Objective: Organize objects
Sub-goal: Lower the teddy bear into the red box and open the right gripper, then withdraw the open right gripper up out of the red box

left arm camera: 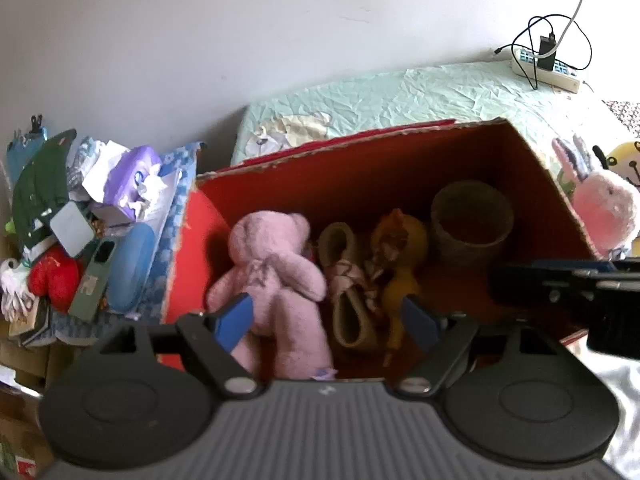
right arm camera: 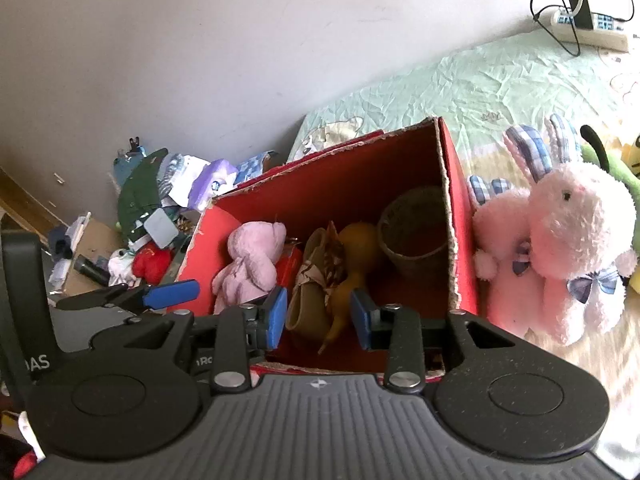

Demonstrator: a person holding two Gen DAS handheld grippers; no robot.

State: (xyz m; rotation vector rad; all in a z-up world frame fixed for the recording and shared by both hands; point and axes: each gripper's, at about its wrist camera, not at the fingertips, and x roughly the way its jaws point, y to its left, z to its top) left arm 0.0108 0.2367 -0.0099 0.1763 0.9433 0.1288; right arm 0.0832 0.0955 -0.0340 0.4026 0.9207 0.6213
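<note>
Both the left gripper (left arm camera: 328, 314) and right gripper (right arm camera: 319, 318) hang unclenched and empty over the red box (left arm camera: 360, 152), where the pink bear (left arm camera: 272, 276) lies at its left end. The items beside it are dim and hard to name. Only the right wrist view shows the whole pink rabbit (right arm camera: 560, 248) just outside the box on the bed (right arm camera: 500, 80); the left view cuts it off.
</note>
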